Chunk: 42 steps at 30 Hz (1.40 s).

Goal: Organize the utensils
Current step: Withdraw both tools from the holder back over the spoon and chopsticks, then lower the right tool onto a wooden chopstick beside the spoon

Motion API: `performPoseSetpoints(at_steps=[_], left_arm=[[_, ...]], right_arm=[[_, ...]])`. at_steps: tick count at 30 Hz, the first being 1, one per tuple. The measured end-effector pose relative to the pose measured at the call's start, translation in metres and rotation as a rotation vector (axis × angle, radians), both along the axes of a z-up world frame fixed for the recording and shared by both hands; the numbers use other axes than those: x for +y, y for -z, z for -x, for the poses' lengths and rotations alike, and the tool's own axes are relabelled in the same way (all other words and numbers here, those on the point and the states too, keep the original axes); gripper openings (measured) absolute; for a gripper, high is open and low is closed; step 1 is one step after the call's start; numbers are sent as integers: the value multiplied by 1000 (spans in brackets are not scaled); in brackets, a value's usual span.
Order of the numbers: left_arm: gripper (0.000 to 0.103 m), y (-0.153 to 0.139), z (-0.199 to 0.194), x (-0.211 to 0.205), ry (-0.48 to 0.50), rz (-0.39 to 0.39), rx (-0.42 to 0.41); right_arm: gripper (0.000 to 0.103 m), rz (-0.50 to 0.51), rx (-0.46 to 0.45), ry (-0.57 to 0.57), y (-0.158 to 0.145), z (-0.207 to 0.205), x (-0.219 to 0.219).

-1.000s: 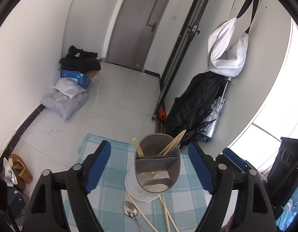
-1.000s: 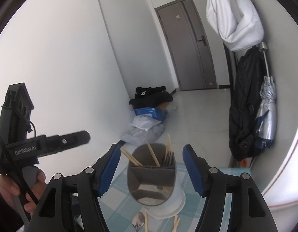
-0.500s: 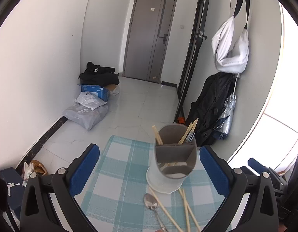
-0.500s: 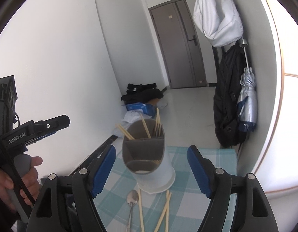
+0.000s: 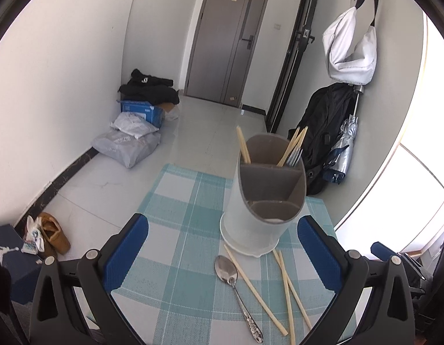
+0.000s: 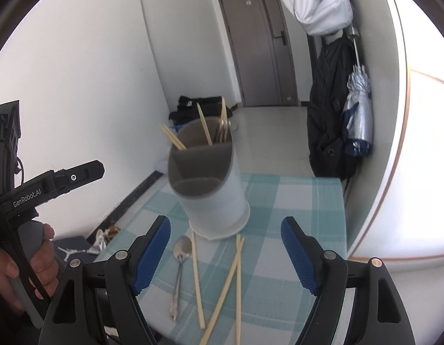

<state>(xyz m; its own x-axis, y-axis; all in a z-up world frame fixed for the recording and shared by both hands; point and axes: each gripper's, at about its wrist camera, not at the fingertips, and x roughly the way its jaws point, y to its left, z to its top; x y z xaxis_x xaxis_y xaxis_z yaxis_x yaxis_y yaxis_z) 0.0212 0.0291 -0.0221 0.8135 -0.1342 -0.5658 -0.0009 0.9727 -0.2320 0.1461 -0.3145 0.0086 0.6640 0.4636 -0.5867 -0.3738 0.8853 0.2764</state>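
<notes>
On the checked mat (image 5: 178, 201), a spoon (image 5: 226, 268) and loose chopsticks (image 5: 285, 281) lie near its front edge, before the holder (image 5: 262, 201). Left gripper (image 5: 222, 247) and right gripper (image 6: 225, 247) hover above them, jaws spread, empty.

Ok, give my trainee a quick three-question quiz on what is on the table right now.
1. True or false: the silver metal spoon already stands inside the white, grey-lined utensil holder.
2. How many loose wooden chopsticks lie on the teal-and-white checked tablecloth?
A. one
B. three
C. five
3. Fill in: the left gripper and the right gripper are both ____ with nothing between the blue pads.

Key: 1. False, it lies flat on the cloth in front of the holder. 2. B. 3. open.
</notes>
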Motion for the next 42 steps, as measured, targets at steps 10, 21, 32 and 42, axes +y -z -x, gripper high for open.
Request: performPoseSetpoints(at_steps=[10, 21, 32, 42], left_arm=[[102, 48, -18, 13, -32, 52, 165], [102, 56, -30, 25, -52, 95, 239], [102, 59, -39, 46, -86, 126, 261], [102, 62, -39, 55, -113, 155, 283]], right_arm=[[79, 120, 179, 10, 52, -6, 2], [75, 212, 340, -17, 89, -34, 11], [46, 396, 390, -143, 116, -52, 49], [5, 416, 374, -242, 113, -44, 64]])
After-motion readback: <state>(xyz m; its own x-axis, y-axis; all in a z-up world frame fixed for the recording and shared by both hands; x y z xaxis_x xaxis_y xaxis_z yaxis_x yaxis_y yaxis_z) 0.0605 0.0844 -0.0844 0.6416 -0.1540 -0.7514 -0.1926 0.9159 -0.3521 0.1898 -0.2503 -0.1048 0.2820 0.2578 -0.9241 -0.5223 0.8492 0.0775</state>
